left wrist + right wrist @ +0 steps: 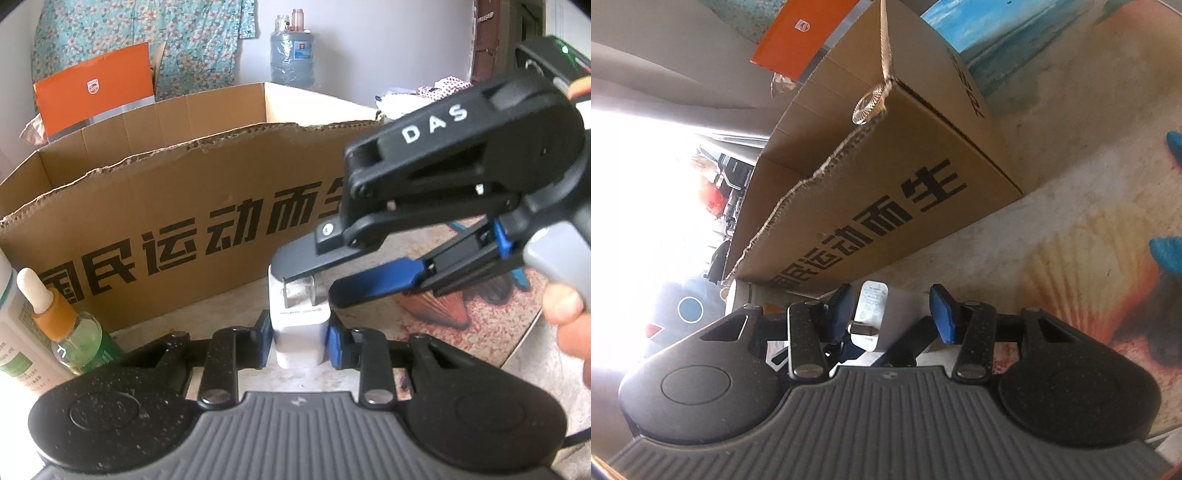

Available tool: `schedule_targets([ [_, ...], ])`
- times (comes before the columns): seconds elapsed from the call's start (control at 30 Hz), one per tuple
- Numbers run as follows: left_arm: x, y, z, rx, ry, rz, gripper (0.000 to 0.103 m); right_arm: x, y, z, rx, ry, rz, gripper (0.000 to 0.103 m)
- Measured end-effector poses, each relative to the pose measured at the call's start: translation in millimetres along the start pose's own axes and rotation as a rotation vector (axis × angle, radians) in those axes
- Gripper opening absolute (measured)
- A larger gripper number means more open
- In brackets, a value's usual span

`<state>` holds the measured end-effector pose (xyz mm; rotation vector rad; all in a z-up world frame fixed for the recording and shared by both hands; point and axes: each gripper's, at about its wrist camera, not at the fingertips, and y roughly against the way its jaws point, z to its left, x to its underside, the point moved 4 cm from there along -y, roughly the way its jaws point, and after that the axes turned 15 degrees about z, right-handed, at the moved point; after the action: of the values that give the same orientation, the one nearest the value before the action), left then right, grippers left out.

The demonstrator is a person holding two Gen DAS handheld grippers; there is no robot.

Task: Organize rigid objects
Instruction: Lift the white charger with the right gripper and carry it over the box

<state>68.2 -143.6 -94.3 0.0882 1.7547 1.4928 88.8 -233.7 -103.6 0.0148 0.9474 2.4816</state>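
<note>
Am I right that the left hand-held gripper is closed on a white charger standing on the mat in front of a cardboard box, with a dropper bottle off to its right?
Not quite: the dropper bottle stands to the left, as the left wrist view shows. The rest holds: the left hand-held gripper is closed on the white charger, on the mat in front of the cardboard box.

Left tongs (300, 341) clamped, right tongs (306, 282) parted (tilted downward)

the white charger (300, 334) sits between blue pads (334, 341). brown cardboard box (177, 206) carries black print. orange box (94, 90) upper left.
</note>
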Motion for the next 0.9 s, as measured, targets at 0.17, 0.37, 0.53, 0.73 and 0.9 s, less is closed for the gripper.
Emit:
schedule_targets([
  [0.17,6.0,2.6,-0.6,0.007,0.012,-0.008,0.028,2.3,-3.9,-2.5,-0.014,-0.011,0.003,0.041],
  [0.37,7.6,5.7,1.9,0.022,0.036,-0.005,0.028,5.8,-0.7,-1.1,-0.015,-0.009,-0.006,0.037],
  [0.53,8.0,16.8,2.6,0.006,0.029,-0.028,0.028,10.0,5.4,-0.6,-0.026,0.004,-0.020,0.037],
  [0.73,2.1,42.6,5.7,-0.018,0.027,-0.079,0.028,14.1,18.6,15.5,-0.044,0.047,-0.050,0.037],
  [0.9,-12.4,72.9,13.1,-0.039,0.039,-0.149,0.028,11.6,35.8,42.2,-0.066,0.115,-0.087,0.037],
])
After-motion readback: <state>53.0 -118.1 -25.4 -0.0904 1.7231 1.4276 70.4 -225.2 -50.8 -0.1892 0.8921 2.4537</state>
